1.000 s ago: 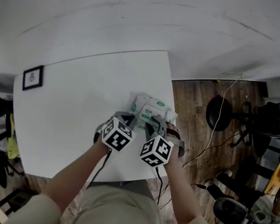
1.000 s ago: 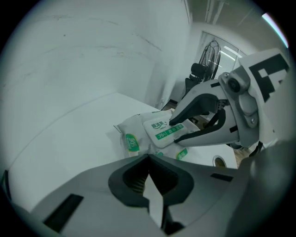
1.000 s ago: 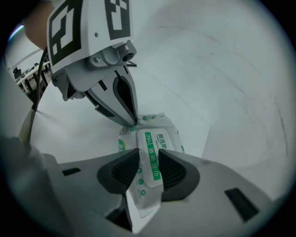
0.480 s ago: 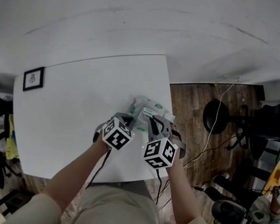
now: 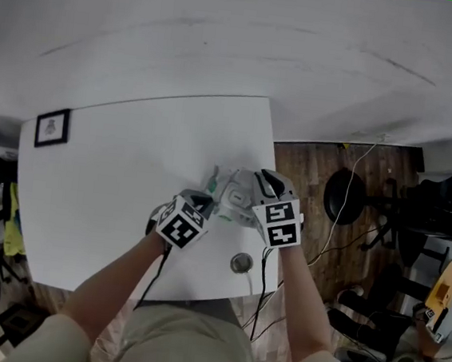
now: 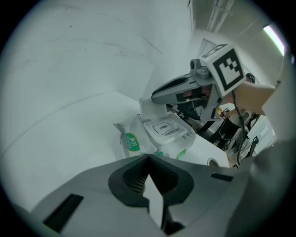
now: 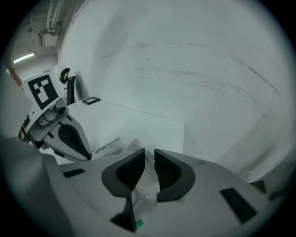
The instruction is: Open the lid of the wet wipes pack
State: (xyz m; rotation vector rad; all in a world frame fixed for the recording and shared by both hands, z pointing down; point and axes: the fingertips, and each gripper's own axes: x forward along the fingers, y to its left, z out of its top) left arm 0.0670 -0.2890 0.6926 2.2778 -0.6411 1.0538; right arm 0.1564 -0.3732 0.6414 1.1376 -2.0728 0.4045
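At bench [image 5: 114, 172] 3 o'clock, wet wipes pack [image 6: 138, 139], pinched by left tool [image 6: 148, 158], may be dropped as narrow jaws of right tool [image 7: 149, 156] open on it.

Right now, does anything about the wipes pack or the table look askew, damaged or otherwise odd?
The wet wipes pack lies crumpled and askew on the table, close to its right edge; the pack's far end stands bunched upward. The lid marked OPEN lies flat, shut. No spill shows.

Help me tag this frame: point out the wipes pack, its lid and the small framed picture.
wipes pack [image 6: 132, 142], left gripper view, on its green label.
lid [image 6: 163, 127], left gripper view, on the OPEN print.
framed picture [image 5: 53, 126], head view, on its white middle.
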